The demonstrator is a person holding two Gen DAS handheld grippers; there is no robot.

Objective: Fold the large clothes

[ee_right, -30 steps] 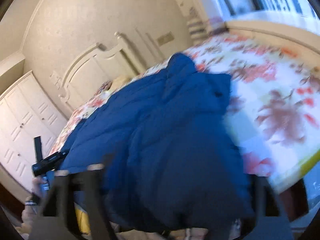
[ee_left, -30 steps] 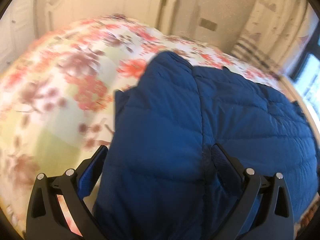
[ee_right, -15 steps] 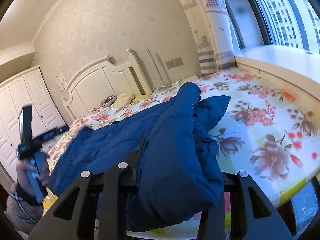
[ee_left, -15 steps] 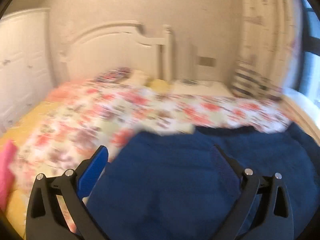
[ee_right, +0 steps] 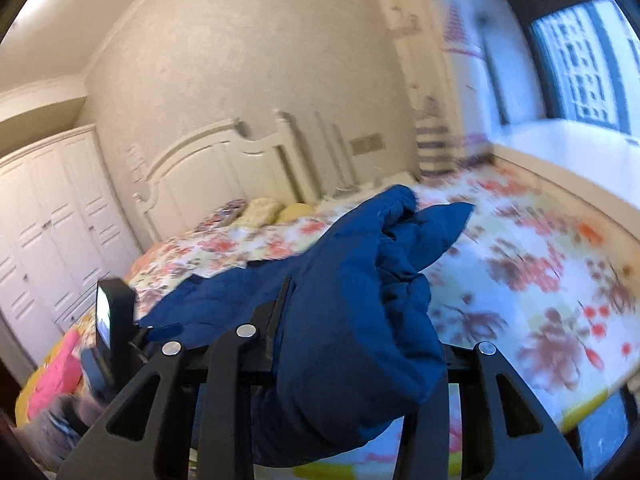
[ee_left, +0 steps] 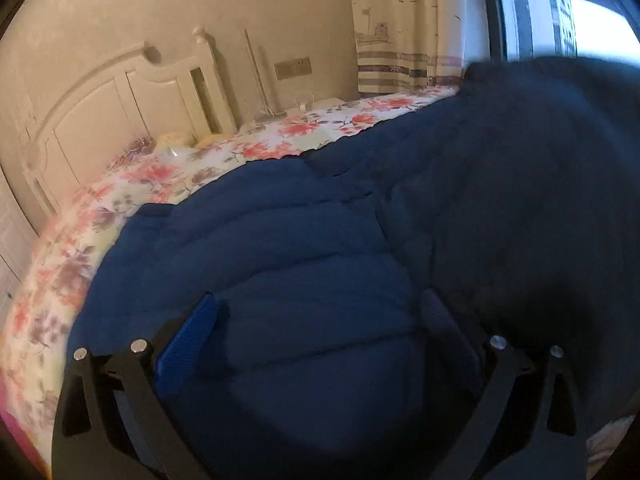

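A blue quilted jacket (ee_left: 320, 260) lies across the floral bedspread (ee_left: 80, 240) and fills most of the left wrist view. My left gripper (ee_left: 316, 320) hovers over it with its jaws wide apart. Jacket bulk lies between them and the left pad's blue face shows bare. My right gripper (ee_right: 352, 340) is shut on a bunched part of the jacket (ee_right: 360, 300), which drapes over its fingers and hides the right fingertip. From there the jacket stretches down to the left gripper (ee_right: 114, 320), held in a person's hand at the bed's left edge.
A white headboard (ee_right: 208, 176) and pillows (ee_right: 260, 210) are at the bed's far end. A white wardrobe (ee_right: 48, 220) stands on the left and a window ledge (ee_right: 580, 148) runs along the right. Something pink (ee_right: 56, 376) lies at the bed's near left corner.
My right gripper has risen and lifted the jacket bunch off the bed. The left gripper has swung sideways and rolled, and the jacket now fills its view, raised on the right.
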